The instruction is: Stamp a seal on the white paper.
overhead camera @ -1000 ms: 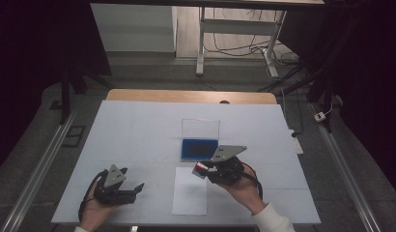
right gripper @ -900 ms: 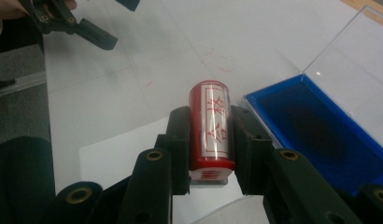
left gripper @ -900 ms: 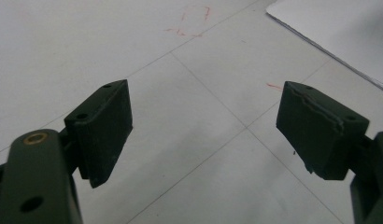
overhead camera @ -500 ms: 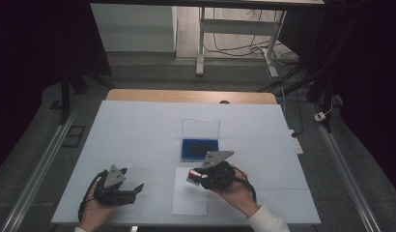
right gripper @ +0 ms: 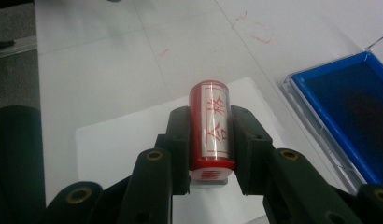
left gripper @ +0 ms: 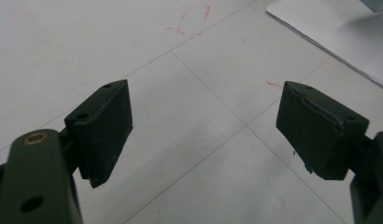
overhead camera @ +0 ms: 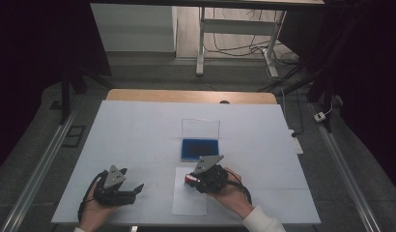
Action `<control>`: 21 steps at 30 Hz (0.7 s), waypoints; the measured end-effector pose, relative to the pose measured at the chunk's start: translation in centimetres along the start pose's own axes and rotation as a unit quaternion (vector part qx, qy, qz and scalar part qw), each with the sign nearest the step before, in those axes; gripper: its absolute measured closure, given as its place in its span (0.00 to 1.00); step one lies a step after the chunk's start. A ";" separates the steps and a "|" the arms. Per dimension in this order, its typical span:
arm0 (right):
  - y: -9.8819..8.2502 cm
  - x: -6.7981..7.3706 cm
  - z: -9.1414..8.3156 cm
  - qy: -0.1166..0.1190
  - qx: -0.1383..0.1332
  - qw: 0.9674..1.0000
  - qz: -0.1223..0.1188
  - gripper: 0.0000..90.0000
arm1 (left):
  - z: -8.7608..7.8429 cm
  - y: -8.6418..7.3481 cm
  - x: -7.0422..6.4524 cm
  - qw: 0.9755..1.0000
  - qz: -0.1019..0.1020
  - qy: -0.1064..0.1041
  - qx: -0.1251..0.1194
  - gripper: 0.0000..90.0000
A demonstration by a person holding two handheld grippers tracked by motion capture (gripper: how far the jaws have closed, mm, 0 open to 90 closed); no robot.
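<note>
A red cylindrical stamp (right gripper: pixel 211 125) with red characters on its white label lies clamped between the jaws of my right gripper (right gripper: pixel 210 140), which is shut on it. In the high view that right gripper (overhead camera: pixel 192 179) hovers over the upper part of a white paper sheet (overhead camera: pixel 189 203), stamp (overhead camera: pixel 190 179) pointing left. Just beyond it lies a blue ink pad (overhead camera: pixel 200 149) in a clear case with its lid up. My left gripper (overhead camera: pixel 133 190) rests at the table's front left, jaws wide apart with nothing between them; the left gripper (left gripper: pixel 206 135) sees bare table between its pads.
The white table (overhead camera: pixel 138 130) has thin seam lines and faint red marks (left gripper: pixel 192 21). The paper's corner (left gripper: pixel 329 28) lies ahead to the right of the left gripper. The blue pad (right gripper: pixel 353 102) sits close to the right of the stamp. Dark floor and rails flank the table.
My right gripper has carried the stamp from near the ink pad down and toward the near edge, over the paper. The left gripper has stayed put.
</note>
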State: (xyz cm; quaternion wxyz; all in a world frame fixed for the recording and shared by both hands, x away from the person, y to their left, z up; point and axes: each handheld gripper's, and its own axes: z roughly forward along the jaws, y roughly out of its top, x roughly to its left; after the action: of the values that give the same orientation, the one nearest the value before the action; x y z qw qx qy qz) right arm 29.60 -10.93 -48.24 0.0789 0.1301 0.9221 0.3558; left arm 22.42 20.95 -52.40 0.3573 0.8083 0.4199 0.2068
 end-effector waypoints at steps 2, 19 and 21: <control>-0.1 0.0 0.2 -0.001 0.006 1.000 0.000 0.78 | 0.0 0.0 0.0 1.000 0.000 0.000 0.000 0.21; -0.5 0.0 1.3 -0.003 0.023 1.000 -0.004 0.78 | 0.0 -0.1 0.0 1.000 0.002 0.000 0.000 0.21; -0.5 0.0 1.4 -0.004 0.025 1.000 -0.006 0.78 | 0.0 -0.1 0.0 1.000 0.002 0.000 0.000 0.21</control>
State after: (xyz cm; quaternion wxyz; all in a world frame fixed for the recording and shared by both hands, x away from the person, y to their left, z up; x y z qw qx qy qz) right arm 29.82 -10.38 -49.63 0.0818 0.1280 0.9310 0.3319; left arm 22.35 21.01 -52.44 0.3567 0.8090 0.4186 0.2074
